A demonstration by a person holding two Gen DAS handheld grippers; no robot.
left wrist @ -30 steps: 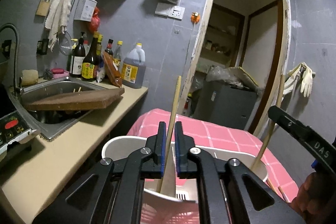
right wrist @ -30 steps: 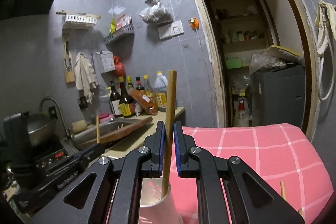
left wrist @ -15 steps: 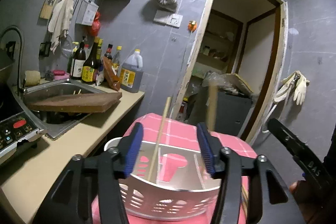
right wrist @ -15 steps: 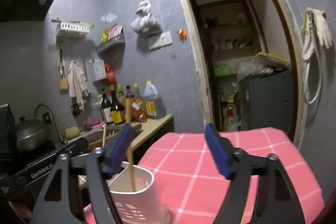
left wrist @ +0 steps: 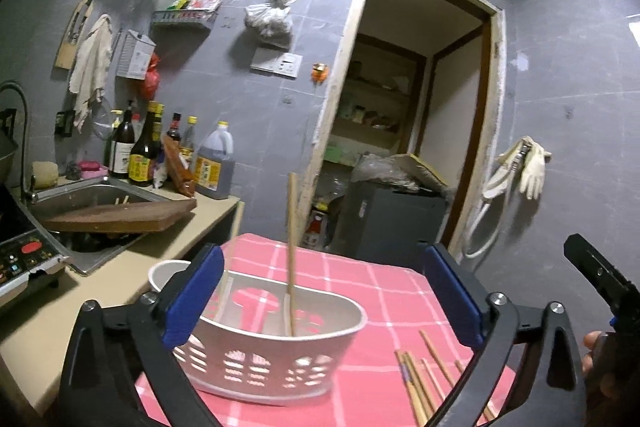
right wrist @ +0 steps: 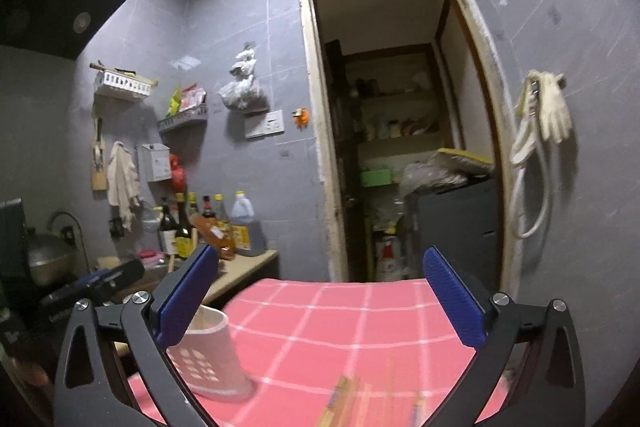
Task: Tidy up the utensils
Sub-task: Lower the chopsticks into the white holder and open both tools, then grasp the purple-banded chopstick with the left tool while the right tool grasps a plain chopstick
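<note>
A white slotted utensil holder (left wrist: pixel 276 355) stands on the pink checked cloth (left wrist: pixel 384 291). A wooden chopstick (left wrist: pixel 292 251) stands upright in it, and a second one (left wrist: pixel 222 297) leans at its left. My left gripper (left wrist: pixel 324 299) is open and empty, just behind the holder. Several loose chopsticks (left wrist: pixel 420 383) lie on the cloth to the holder's right. In the right wrist view the holder (right wrist: pixel 212 359) is at the lower left and blurred chopsticks (right wrist: pixel 344 399) lie low in the middle. My right gripper (right wrist: pixel 320 303) is open and empty above the cloth (right wrist: pixel 360 323).
A counter (left wrist: pixel 100 287) at the left holds a sink with a wooden board (left wrist: pixel 116 219) across it, a stove (left wrist: pixel 20 259) and several bottles (left wrist: pixel 148 155). A doorway (left wrist: pixel 400 131) opens behind the table. The right gripper's tip (left wrist: pixel 596 275) shows at the right edge.
Both grippers have opened and let go of their chopsticks, which now stand in the holder. Both grippers have drawn back and upward from the holder.
</note>
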